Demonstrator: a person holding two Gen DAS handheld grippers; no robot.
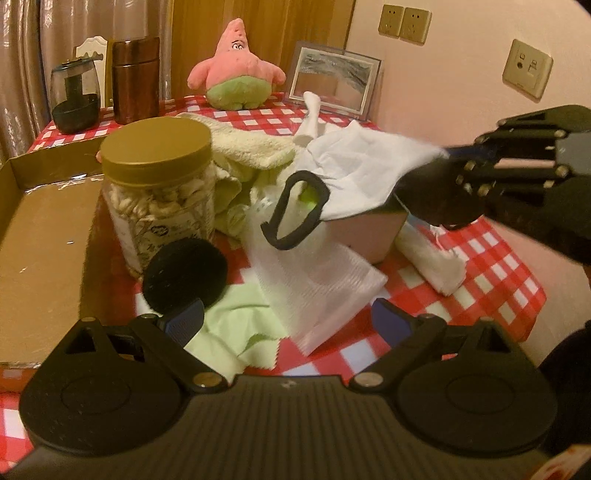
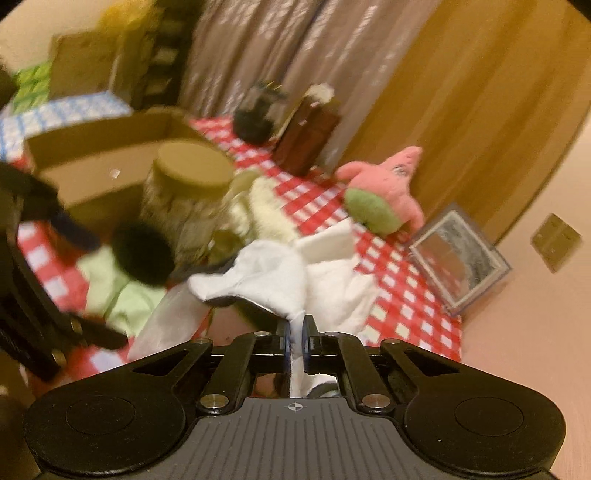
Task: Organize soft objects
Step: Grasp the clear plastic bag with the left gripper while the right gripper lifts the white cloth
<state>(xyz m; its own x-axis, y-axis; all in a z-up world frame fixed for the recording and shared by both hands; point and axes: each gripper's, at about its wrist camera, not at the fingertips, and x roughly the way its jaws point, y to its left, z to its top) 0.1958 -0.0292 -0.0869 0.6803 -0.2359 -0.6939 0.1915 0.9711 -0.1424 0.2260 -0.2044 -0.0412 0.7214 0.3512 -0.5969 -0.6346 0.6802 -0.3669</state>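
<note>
The right gripper (image 2: pixel 294 328) has its jaws clenched on a corner of the white cloth (image 1: pixel 364 166), which stretches away from them toward the left over the small box (image 1: pixel 369 230) mid-surface. The left gripper (image 1: pixel 286 319), jaws released, hangs nearer the surface's front edge, the cardboard tray (image 1: pixel 40 236) on its left.

Pink wall (image 1: pixel 443 85) with 3 sockets, wooden door (image 1: pixel 258 22), curtains (image 1: pixel 74 22).
</note>
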